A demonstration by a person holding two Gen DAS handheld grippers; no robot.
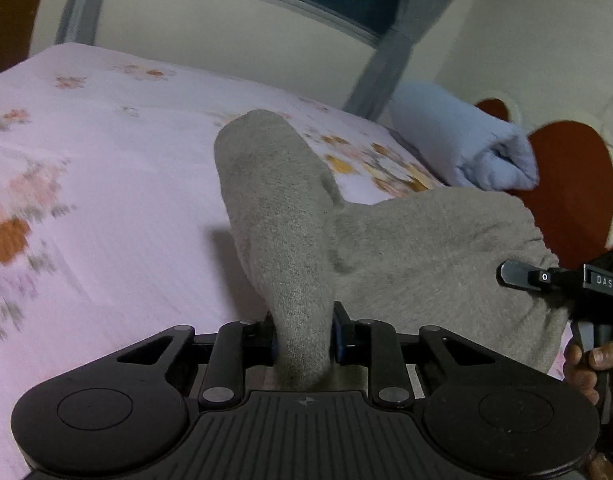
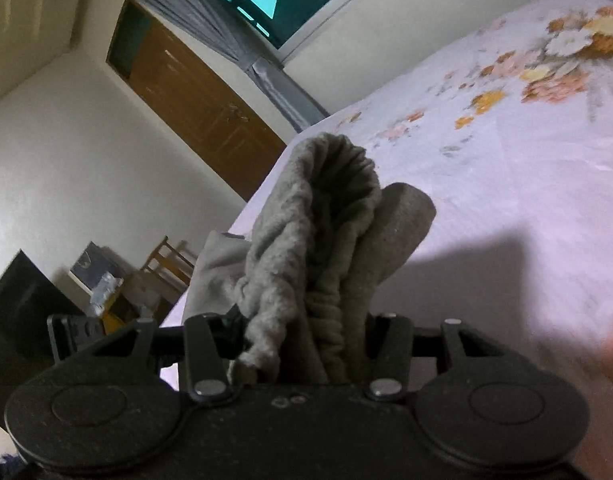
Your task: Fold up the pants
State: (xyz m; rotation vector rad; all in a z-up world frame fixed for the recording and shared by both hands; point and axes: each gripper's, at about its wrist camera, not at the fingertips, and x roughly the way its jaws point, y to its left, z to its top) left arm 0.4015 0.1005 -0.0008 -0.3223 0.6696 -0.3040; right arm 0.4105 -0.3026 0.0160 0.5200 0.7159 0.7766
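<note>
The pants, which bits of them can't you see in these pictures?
- Left wrist view: the end of the gray pants pinched in the left hand-held gripper is hidden behind its body.
- Left wrist view: the pants' right side is covered by the right hand-held gripper.
- Right wrist view: the bunched waistband hides the legs; the bedsheet is blurred.

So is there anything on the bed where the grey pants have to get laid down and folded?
Nothing visible. Both tongs already pinch the pants: the left tongs and the right tongs. The pink sheet ahead of them shows only its flower print. A rolled blue towel lies off at the far right edge.
</note>
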